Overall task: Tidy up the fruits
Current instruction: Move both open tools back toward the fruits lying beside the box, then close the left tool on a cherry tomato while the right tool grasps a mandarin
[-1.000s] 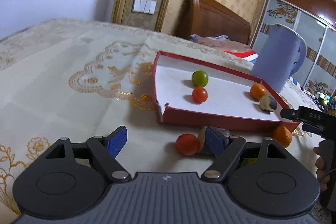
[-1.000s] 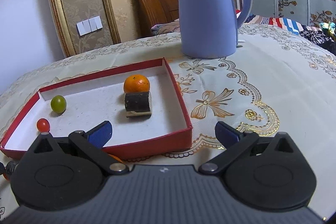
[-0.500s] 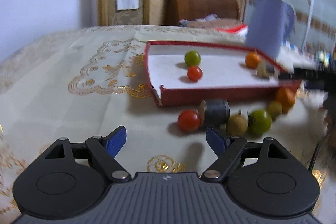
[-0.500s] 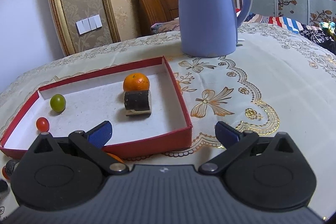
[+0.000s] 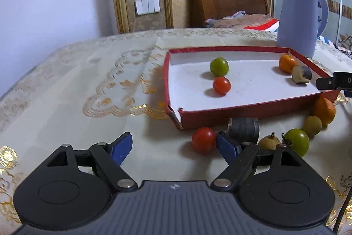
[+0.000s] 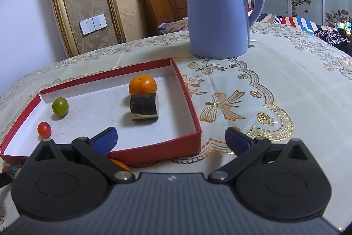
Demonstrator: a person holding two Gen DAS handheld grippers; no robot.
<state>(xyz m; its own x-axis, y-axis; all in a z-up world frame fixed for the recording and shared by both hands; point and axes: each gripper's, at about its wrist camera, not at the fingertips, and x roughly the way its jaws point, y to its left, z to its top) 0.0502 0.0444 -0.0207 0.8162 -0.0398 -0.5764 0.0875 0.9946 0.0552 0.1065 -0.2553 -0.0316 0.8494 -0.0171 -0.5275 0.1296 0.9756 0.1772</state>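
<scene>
A red tray (image 5: pixel 246 108) with a white floor holds a green tomato (image 5: pixel 219 66), a small red tomato (image 5: pixel 221 85), an orange (image 5: pixel 287 63) and a dark sugarcane piece (image 5: pixel 301 74). In front of it on the cloth lie a red tomato (image 5: pixel 203 139), a second dark cane piece (image 5: pixel 244 129), a brown fruit (image 5: pixel 267 143), a green tomato (image 5: pixel 297 141), a small olive fruit (image 5: pixel 312 125) and an orange (image 5: pixel 324 110). My left gripper (image 5: pixel 175 147) is open and empty; its right finger is beside the red tomato. My right gripper (image 6: pixel 170 138) is open and empty over the tray's near right corner (image 6: pixel 193 142).
A blue kettle (image 6: pixel 217 8) stands behind the tray on the embroidered tablecloth (image 5: pixel 77 89). A wooden headboard (image 5: pixel 226 1) and a wall with light switches (image 5: pixel 147 6) lie beyond the table. The right gripper's tip shows at the left wrist view's right edge (image 5: pixel 334 83).
The left wrist view has swung and drawn nearer to the loose fruits, so the red tomato now lies beside the right finger. The right gripper has hardly moved.
</scene>
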